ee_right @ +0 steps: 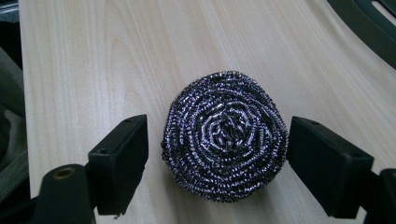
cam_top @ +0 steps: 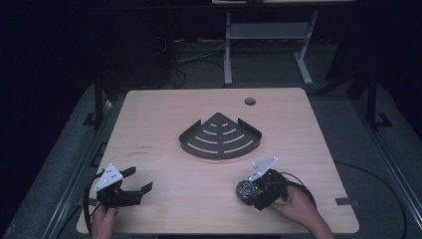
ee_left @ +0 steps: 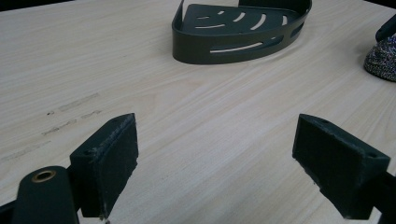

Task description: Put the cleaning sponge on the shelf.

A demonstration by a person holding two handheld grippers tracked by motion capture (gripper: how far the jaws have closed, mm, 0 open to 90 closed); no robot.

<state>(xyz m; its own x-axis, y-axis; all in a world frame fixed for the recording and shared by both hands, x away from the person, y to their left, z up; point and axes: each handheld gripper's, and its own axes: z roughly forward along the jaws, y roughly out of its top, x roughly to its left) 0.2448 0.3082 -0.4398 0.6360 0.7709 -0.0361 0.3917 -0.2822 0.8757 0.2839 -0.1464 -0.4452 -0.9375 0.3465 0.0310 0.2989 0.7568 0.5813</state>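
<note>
- Right tool (ee_right: 217,154) open, its jaws either side of a round steel-wire scouring pad (ee_right: 225,135) on the pale wooden bench (cam_top: 164,114).
- Left tool (ee_left: 215,163) open, empty, near left.
- Dark slotted metal corner tray (cam_top: 220,137) at centre.

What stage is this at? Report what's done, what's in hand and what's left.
Done: nothing placed yet; the dark corner shelf basket sits empty mid-table. In hand: the right gripper is open with its jaws either side of the steel wool scourer, not yet closed on it. The left gripper is open over bare table. Left, probably: grip the scourer and move it, perhaps into the basket.
</note>
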